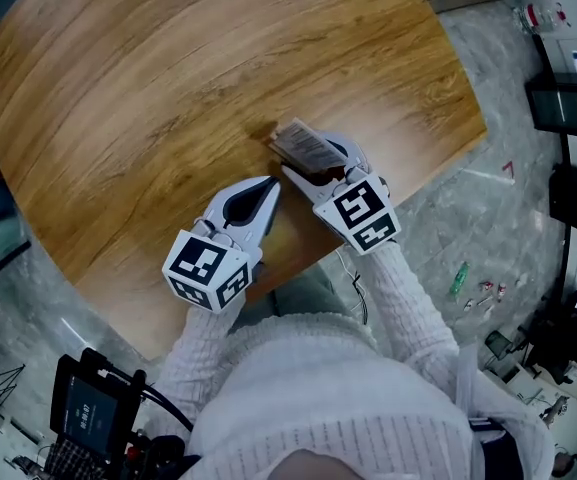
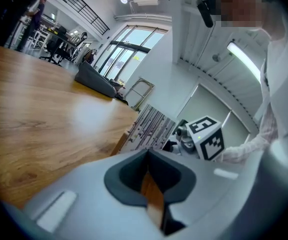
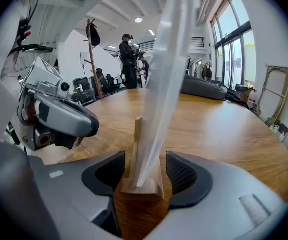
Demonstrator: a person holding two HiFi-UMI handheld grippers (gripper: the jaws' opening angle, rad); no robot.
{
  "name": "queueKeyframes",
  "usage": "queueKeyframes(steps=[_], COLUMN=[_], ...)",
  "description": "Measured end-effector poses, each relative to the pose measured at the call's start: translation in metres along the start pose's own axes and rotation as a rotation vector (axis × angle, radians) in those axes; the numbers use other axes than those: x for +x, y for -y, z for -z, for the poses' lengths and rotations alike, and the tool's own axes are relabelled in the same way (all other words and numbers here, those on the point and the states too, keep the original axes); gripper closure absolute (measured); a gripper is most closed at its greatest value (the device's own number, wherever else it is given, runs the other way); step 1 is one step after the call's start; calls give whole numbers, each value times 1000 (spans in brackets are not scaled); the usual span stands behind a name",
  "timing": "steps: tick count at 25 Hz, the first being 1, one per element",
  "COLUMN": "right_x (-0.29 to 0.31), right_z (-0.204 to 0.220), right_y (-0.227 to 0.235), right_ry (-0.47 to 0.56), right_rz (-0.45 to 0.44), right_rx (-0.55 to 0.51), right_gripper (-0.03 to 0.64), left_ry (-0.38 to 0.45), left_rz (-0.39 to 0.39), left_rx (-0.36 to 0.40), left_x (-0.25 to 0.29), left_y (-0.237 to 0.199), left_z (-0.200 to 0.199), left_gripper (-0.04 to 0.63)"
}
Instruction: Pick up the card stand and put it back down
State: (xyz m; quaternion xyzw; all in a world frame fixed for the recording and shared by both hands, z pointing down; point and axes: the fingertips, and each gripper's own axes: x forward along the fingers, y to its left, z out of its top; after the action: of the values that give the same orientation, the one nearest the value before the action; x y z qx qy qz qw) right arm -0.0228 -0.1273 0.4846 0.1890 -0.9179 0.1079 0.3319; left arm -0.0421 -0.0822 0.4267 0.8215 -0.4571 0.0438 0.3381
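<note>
The card stand [image 1: 306, 146] is a small wooden base holding a printed card in a clear sleeve, set on the round wooden table [image 1: 168, 88] near its front edge. My right gripper [image 1: 318, 160] is open around it, one finger on each side. In the right gripper view the wooden base [image 3: 141, 186] rests on the table between the dark pads [image 3: 183, 176], with a gap on both sides. My left gripper [image 1: 268, 186] hovers just left of the stand, shut and empty. The left gripper view shows the card [image 2: 148, 129] ahead beside the right gripper's marker cube [image 2: 206, 136].
The table's curved front edge [image 1: 298, 268] runs just below both grippers, with grey floor beyond it. Small litter and dark equipment [image 1: 568, 188] lie on the floor at the right. A black device [image 1: 88, 408] sits at the lower left. People [image 3: 129, 59] stand far beyond the table.
</note>
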Motion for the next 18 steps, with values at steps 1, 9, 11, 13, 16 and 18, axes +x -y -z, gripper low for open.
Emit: queueKeyframes(steps=[1,9,11,13,16,18], right_x=[1,3,2,3,3,5], right_z=[0,7,7,8,10,10], right_y=[0,5,5,4,3,3], right_ry=[-5,-46,-46,-48,-48,-42], right_rz=[-3,27,23,18,20,27], right_rx=[-8,-52,-57,-60,-63,-63], right_gripper=[373,374,393,413,419,423], left_ry=[3,5,5,8,12,12], left_rz=[-4,-24,-23,-22,-19,-19], left_rx=[-3,-13,-16,-18,-14,-9], left_x=[0,-2,-2,-3,-5,-6], left_y=[-1,-4,-5,-5,-4,-5], left_z=[-1,0,1,2,3,4], left_gripper=[586,586,586,586,586,586])
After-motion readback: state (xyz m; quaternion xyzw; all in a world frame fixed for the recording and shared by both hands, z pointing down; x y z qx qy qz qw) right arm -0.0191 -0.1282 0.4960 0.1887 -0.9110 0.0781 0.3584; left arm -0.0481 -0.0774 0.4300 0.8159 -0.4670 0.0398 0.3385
